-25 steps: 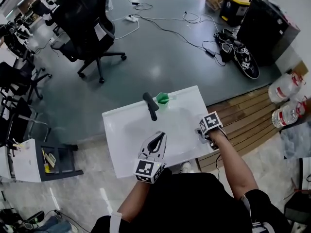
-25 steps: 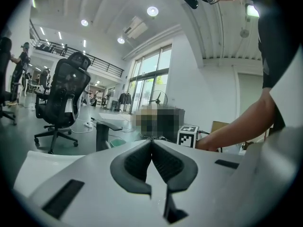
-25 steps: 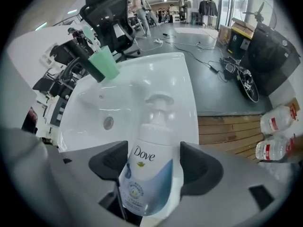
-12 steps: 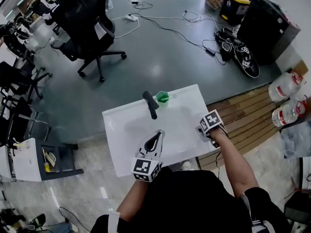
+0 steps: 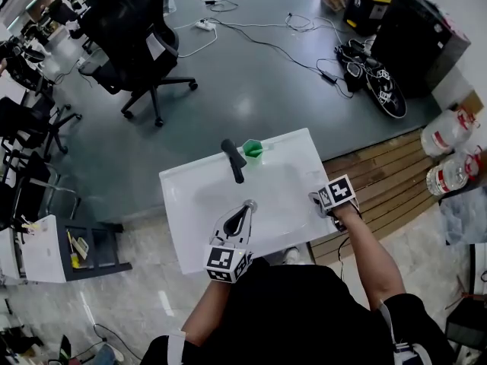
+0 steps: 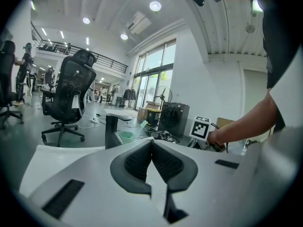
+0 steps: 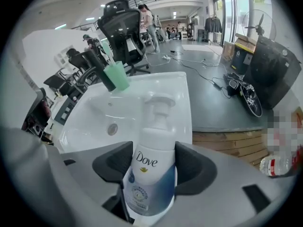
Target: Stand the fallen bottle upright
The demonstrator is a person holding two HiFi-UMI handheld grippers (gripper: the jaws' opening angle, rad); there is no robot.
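A white Dove pump bottle (image 7: 150,178) sits between the pads of my right gripper (image 7: 152,163), which press on both its sides. Its pump head points away from the camera, toward the basin. In the head view my right gripper (image 5: 318,204) is at the right edge of the white sink (image 5: 190,196), and the bottle is hidden under it. My left gripper (image 5: 248,204) is over the sink's front edge. Its jaws meet at the tips (image 6: 151,143) with nothing between them.
A black faucet (image 5: 233,160) and a green cup (image 5: 253,149) stand at the sink's far rim. A wooden platform (image 5: 384,185) with big water bottles (image 5: 449,139) lies to the right. An office chair (image 5: 133,40) and cables (image 5: 304,55) are on the floor beyond.
My right gripper has tilted a little and drifted slightly right at the sink's edge. The left gripper has hardly moved.
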